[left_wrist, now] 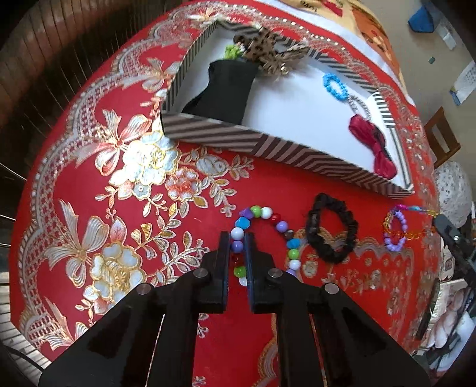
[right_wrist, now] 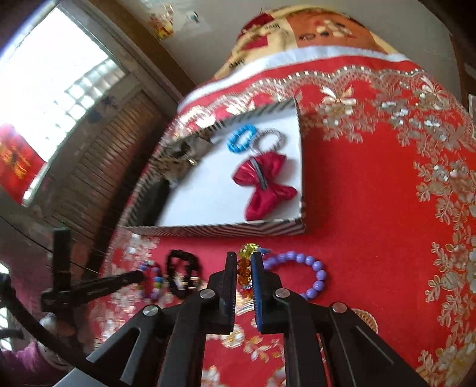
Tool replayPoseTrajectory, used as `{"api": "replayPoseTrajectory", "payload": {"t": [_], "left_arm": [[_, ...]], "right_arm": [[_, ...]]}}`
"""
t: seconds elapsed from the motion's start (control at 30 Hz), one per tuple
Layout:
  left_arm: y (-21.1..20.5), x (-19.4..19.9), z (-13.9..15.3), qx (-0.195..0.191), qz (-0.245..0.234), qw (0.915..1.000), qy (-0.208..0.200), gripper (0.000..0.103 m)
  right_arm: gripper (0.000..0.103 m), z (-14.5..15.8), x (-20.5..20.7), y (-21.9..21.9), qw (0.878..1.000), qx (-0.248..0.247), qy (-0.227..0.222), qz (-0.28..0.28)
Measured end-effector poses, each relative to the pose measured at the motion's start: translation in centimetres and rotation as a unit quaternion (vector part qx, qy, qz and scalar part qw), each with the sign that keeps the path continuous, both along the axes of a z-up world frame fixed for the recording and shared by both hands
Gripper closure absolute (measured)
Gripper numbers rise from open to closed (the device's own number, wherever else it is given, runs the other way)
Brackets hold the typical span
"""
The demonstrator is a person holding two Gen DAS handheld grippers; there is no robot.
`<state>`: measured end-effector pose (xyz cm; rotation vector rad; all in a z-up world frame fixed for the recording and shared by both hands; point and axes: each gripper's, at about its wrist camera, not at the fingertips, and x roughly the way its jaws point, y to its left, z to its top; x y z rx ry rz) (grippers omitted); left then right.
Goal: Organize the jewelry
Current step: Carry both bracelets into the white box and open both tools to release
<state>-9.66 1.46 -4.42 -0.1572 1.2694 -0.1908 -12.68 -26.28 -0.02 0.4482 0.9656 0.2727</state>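
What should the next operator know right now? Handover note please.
Left claw: closed around the multicolour bead bracelet, which lies on the red cloth.
Right claw: closed around the amber bead strand, beside the purple bracelet.
Done: blue ring, red bow and leopard clip are in the striped box.
Left: both held pieces, purple bracelet, black scrunchie.

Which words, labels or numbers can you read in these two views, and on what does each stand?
None can be read for sure.
Patterned blanket: dark lettering, too blurred.
Red window hanging: gold characters, blurred.
Red tablecloth: gold characters, unclear.
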Motion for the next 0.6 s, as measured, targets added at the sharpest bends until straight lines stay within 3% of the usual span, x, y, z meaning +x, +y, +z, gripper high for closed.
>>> {"api": "replayPoseTrajectory", "payload": {"t": [0.23,0.6], "left_arm": [[-0.6,-1.1,2.7,-0.008,-0.015,0.9996,-0.023,0.095],[-0.9,-2.3,6.0,-0.016,-0.024,0.9984,-0.049,0.095]], "right_arm": [[0.095,3.5,-2.1,-0.1,0.999,0.015,-0.032,0.005],[0.095,5.5,-3.8,-0.7,0.998,0.014,-0.057,0.003]]}}
